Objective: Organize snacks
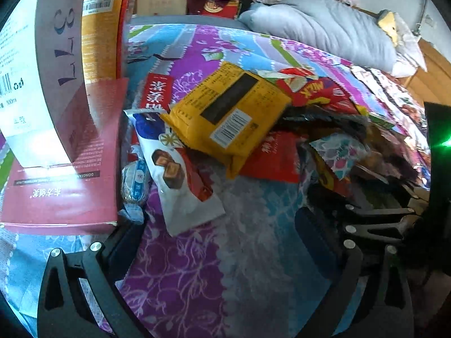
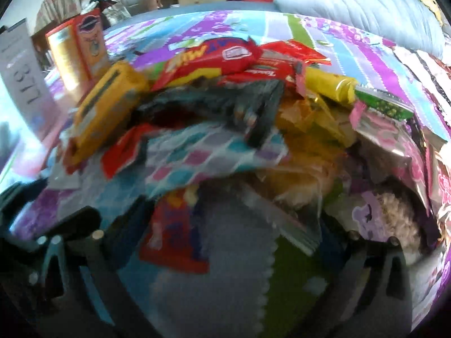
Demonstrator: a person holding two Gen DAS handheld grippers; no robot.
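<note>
Nearest the lens in the left wrist view, the left gripper [image 1: 222,242] stands with its jaws spread wide and nothing between them, over the patterned bedspread [image 1: 197,267]; in the right wrist view the right gripper [image 2: 225,242] is likewise spread and empty, its near finger [image 2: 118,225] just beside the front edge of the snack heap; this view is blurred, so fine contact cannot be judged. The bedspread carries everything; a grey pillow [image 1: 324,25] lies at its far side, well apart from the work; tall cartons [image 1: 42,70] and a flat maroon box [image 1: 64,174] stand at the left edge. The snack pile [image 2: 239,129] sits in the middle of the bed, wrappers overlapping in several layers. Its largest loose item, the yellow packet [image 1: 228,118], lies on top, tilted, resting on a white chocolate packet [image 1: 180,180] and a red sachet [image 1: 270,157]; a red milk-biscuit wrapper [image 2: 214,62] lies behind; a small round wrapped sweet [image 1: 134,183] sits beside the maroon box. Judged step: choosing a first item. Taking the top yellow packet first, gripped across its narrow width, should disturb the heap least; buried wrappers would likely drag their neighbours; soft foil may slip from a shallow pinch
</note>
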